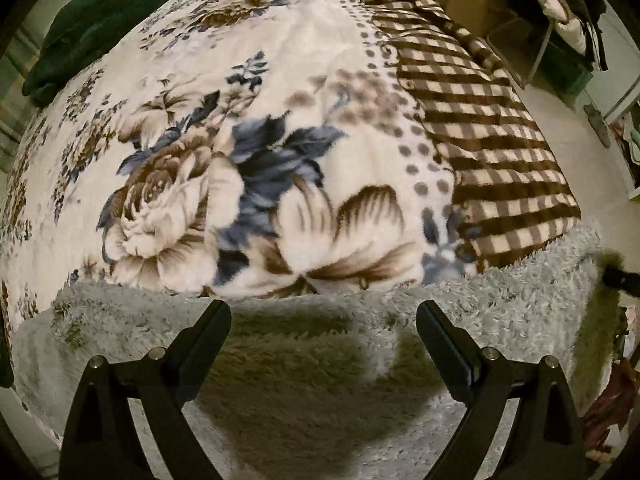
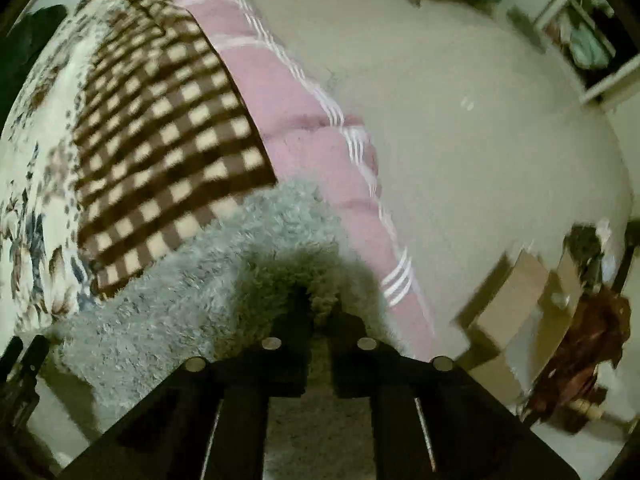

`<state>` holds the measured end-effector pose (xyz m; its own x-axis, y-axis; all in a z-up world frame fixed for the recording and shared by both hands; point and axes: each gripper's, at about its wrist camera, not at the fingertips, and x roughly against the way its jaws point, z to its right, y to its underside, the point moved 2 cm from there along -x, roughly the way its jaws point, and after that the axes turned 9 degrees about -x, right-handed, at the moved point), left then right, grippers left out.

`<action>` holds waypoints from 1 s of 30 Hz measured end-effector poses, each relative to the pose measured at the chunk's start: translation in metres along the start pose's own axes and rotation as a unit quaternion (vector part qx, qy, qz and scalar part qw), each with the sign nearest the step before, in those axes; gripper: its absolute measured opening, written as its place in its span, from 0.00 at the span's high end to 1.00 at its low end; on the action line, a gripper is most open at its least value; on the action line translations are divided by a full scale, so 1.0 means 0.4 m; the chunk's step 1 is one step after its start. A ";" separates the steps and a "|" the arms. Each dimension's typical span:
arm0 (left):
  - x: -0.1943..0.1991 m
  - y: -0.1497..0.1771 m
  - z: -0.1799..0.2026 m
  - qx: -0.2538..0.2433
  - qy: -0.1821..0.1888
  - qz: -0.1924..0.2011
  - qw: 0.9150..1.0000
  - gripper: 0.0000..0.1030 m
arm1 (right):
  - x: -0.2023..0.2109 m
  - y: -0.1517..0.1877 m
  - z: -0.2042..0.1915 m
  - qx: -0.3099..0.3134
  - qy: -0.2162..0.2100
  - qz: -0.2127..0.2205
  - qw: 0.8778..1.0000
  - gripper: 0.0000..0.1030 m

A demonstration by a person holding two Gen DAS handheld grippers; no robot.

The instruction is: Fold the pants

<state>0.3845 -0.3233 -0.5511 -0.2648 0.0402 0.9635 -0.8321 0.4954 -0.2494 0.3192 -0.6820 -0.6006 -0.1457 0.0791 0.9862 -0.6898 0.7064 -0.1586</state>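
Note:
The pants (image 1: 500, 304) are fluffy, pale grey-blue plush and lie across the near edge of the bed. My left gripper (image 1: 324, 312) is open, its two black fingers spread wide just above the plush, holding nothing. In the right wrist view the pants (image 2: 192, 292) bunch up at the bed's corner. My right gripper (image 2: 320, 304) is shut on a fold of the pants, with the fluffy cloth pinched between its fingertips. The right gripper's tip also shows at the far right of the left wrist view (image 1: 620, 278).
The bed carries a floral cream blanket (image 1: 240, 160) with a brown checked border (image 1: 500, 160) and a pink striped cover (image 2: 304, 120) at its side. A dark green cloth (image 1: 100, 20) lies at the far left. Cardboard boxes (image 2: 520, 300) and clothes stand on the pale floor (image 2: 480, 140).

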 end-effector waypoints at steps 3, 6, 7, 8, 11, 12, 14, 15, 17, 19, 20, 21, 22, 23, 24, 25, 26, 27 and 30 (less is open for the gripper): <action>0.007 0.000 -0.005 0.010 0.004 0.000 1.000 0.08 | 0.058 -0.015 -0.004 -0.003 -0.003 0.048 0.999 0.95; 0.022 -0.009 -0.021 0.029 0.008 0.008 1.000 0.08 | 0.084 -0.051 -0.002 -0.018 -0.009 0.062 0.998 0.95; 0.026 -0.012 -0.025 0.034 0.009 0.011 0.999 0.08 | 0.086 -0.064 -0.002 -0.022 -0.008 0.062 0.998 0.95; 0.028 -0.017 -0.028 0.037 0.007 0.012 0.999 0.08 | 0.082 -0.075 -0.002 -0.027 -0.009 0.061 0.998 0.95; 0.029 -0.030 -0.031 0.039 0.004 0.016 0.999 0.08 | 0.066 -0.101 -0.012 -0.032 -0.008 0.061 0.998 0.95; 0.029 -0.031 -0.032 0.037 0.003 0.016 0.999 0.08 | 0.062 -0.102 -0.015 -0.032 -0.005 0.061 0.998 0.95; 0.035 -0.031 -0.036 0.038 0.008 0.014 0.999 0.08 | 0.066 -0.094 -0.007 -0.052 -0.019 0.058 0.997 0.95; 0.042 -0.030 -0.041 0.042 0.010 0.017 0.999 0.08 | 0.078 -0.092 -0.004 -0.062 -0.029 0.062 0.996 0.95; 0.062 -0.027 -0.051 0.049 0.014 0.027 0.998 0.08 | 0.132 -0.086 -0.001 -0.069 -0.050 0.086 0.993 0.95; 0.073 -0.024 -0.053 0.052 0.013 0.033 0.998 0.08 | 0.161 -0.084 0.000 -0.074 -0.056 0.099 0.991 0.95; 0.070 -0.022 -0.049 0.052 0.013 0.032 0.998 0.08 | 0.156 -0.086 0.001 -0.078 -0.058 0.095 0.991 0.95; 0.064 -0.021 -0.045 0.049 0.013 0.028 0.998 0.08 | 0.136 -0.089 -0.001 -0.076 -0.051 0.086 0.992 0.95; 0.057 -0.019 -0.040 0.046 0.013 0.023 0.999 0.08 | 0.104 -0.092 -0.004 -0.071 -0.044 0.066 0.994 0.95; 0.049 -0.017 -0.032 0.042 0.012 0.019 0.999 0.08 | 0.077 -0.093 -0.001 -0.074 -0.038 0.049 0.995 0.95; 0.047 -0.014 -0.028 0.038 0.012 0.017 0.999 0.08 | 0.044 -0.092 0.008 -0.078 -0.034 0.027 0.996 0.94; 0.046 -0.011 -0.023 0.032 0.011 0.017 0.999 0.08 | 0.023 -0.087 0.018 -0.081 -0.039 0.008 0.996 0.91; 0.046 -0.008 -0.020 0.028 0.011 0.017 0.999 0.08 | 0.014 -0.076 0.036 -0.091 -0.047 -0.006 0.995 0.78; 0.049 -0.002 -0.018 0.025 0.013 0.019 0.999 0.08 | 0.025 -0.053 0.067 -0.110 -0.068 -0.008 0.992 0.68; 0.054 0.033 -0.020 0.023 0.026 0.015 0.999 0.08 | 0.068 0.038 0.141 -0.147 -0.125 -0.002 0.981 0.26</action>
<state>0.3719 -0.3090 -0.5329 -0.2655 0.0993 0.9590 -0.8459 0.4533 -0.2811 0.2646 -0.7089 -0.5788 -0.3390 -0.0728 0.9380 -0.4616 0.8816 -0.0984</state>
